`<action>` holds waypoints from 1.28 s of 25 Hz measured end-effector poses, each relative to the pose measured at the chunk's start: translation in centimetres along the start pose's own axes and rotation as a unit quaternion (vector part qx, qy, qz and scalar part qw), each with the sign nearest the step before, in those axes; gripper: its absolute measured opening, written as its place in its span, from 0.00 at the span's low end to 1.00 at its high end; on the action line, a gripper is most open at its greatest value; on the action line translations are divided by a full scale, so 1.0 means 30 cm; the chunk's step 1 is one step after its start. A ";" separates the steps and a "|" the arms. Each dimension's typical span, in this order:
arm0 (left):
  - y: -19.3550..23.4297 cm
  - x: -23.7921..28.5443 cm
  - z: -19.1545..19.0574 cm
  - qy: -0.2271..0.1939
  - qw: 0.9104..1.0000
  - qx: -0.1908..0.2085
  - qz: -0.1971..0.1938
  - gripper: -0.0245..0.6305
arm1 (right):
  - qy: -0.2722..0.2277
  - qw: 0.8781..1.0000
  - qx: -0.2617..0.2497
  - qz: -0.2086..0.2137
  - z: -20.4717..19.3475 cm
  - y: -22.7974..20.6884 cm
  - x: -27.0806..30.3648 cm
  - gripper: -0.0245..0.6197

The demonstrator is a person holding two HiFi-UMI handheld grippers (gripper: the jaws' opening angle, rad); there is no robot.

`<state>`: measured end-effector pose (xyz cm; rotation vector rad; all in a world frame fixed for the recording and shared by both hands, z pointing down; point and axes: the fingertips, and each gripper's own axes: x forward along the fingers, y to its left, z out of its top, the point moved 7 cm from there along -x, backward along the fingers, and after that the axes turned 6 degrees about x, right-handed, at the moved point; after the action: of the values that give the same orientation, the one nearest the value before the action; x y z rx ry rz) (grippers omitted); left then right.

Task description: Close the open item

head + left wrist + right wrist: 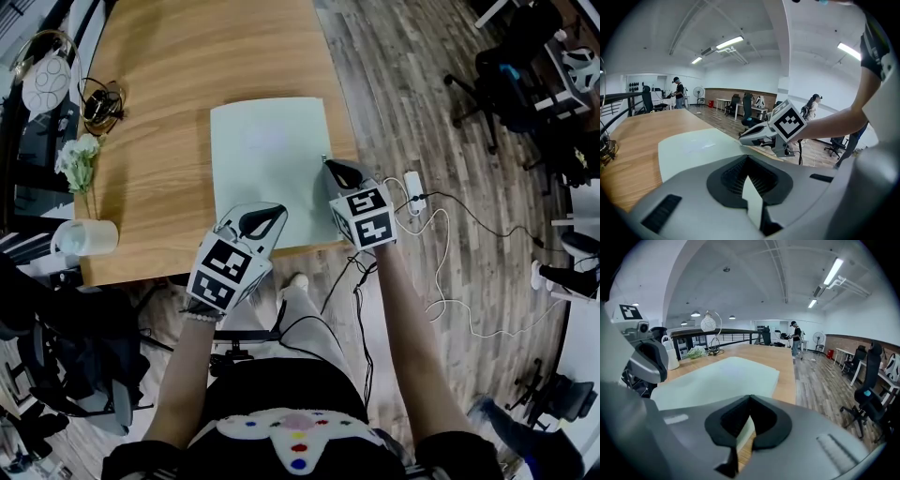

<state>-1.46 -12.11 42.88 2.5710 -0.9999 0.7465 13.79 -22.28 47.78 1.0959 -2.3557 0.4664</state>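
Note:
A flat pale green folder-like item [267, 169] lies closed on the wooden table [187, 56], close to its near edge. My left gripper [279, 210] is shut over the item's near left corner, and nothing shows between its fingers. My right gripper [327, 165] is shut at the item's right edge, also holding nothing. In the left gripper view the item [693, 145] spreads ahead of my shut left gripper [748, 158], with the right gripper [757, 135] at its far corner. In the right gripper view the item [722, 376] lies before my right gripper [750, 398], and the left gripper [644, 357] is at the left.
On the table's left side stand a white cup [86, 236], a bunch of white flowers [77, 159] and a round white lamp [47, 82]. A power strip [413, 190] with cables lies on the floor to the right. Office chairs [511, 80] stand further off.

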 end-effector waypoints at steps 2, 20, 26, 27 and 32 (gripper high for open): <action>0.001 -0.005 0.000 -0.001 1.000 0.001 0.002 0.05 | -0.007 1.000 0.000 -0.005 0.007 -0.002 -0.016 0.05; 0.023 -0.296 0.162 -0.107 0.991 0.056 0.051 0.05 | -0.142 0.988 0.021 -0.056 0.185 0.177 -0.366 0.05; 0.006 -0.425 0.206 -0.151 0.984 0.070 0.063 0.05 | -0.173 0.981 0.037 -0.073 0.207 0.288 -0.509 0.05; 0.001 -0.443 0.212 -0.156 0.983 0.072 0.063 0.05 | -0.173 0.981 0.039 -0.076 0.202 0.303 -0.530 0.05; -0.035 -0.528 0.213 -0.173 0.979 0.088 0.065 0.05 | -0.189 0.978 0.024 -0.088 0.194 0.387 -0.623 0.05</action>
<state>-8.33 -5.48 28.67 2.8774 -1.2658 0.4405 13.38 -6.60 31.30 1.5146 -2.5436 0.2681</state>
